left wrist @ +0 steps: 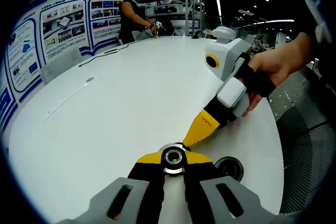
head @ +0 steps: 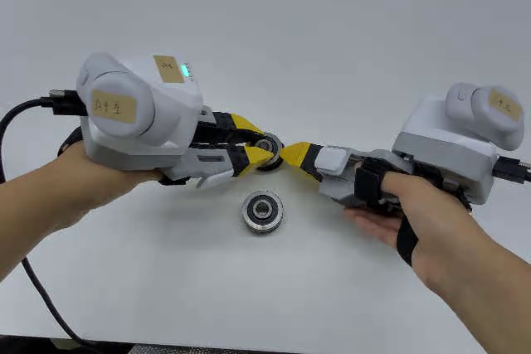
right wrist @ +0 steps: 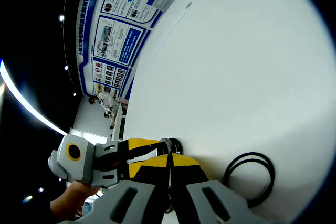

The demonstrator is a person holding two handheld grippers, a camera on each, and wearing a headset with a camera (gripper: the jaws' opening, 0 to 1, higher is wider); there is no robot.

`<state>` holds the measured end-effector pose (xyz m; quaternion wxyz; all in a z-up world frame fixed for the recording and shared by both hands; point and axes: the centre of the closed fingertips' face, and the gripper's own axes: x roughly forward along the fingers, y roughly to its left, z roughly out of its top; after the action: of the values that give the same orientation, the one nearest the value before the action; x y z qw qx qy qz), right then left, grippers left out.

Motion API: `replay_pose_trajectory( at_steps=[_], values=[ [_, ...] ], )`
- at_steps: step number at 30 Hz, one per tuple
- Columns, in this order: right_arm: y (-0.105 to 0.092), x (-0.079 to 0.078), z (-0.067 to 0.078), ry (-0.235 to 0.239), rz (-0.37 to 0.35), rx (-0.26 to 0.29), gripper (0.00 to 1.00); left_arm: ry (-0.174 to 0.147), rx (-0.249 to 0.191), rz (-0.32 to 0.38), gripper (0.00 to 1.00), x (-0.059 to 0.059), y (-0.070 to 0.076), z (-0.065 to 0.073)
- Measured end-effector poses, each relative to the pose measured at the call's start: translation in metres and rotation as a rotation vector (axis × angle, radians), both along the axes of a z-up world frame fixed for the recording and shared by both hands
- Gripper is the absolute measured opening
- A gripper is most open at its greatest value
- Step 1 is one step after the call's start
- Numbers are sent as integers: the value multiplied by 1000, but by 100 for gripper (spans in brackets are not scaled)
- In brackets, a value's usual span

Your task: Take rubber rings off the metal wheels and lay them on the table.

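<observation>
My left gripper (head: 259, 155) is shut on a small metal wheel (head: 267, 147), held a little above the white table; in the left gripper view the wheel (left wrist: 174, 159) sits between the yellow jaw tips. My right gripper (head: 287, 153) comes in from the right with its jaws together, and its tip (left wrist: 201, 127) touches the held wheel's rim (right wrist: 169, 145). I cannot tell whether it pinches a rubber ring there. A second wheel (head: 262, 210) with a dark rubber ring lies flat on the table just below both grippers, and it lies at the lower right in the left gripper view (left wrist: 229, 167).
A black cable (head: 21, 113) runs from the left gripper off the table's left side, and a loop of it (right wrist: 251, 178) lies on the table. The white table (head: 332, 39) stretches away bare behind the grippers. A person (left wrist: 134, 17) stands far off by shelves.
</observation>
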<state>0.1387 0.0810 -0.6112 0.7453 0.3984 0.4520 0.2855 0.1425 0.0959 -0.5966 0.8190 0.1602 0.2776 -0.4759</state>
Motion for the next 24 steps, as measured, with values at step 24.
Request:
replay_pose_trajectory(
  at_steps=[24],
  values=[
    [4,-1,10,-38,16,-7,0,0,-1,-1,13,1,0,-1]
  ],
)
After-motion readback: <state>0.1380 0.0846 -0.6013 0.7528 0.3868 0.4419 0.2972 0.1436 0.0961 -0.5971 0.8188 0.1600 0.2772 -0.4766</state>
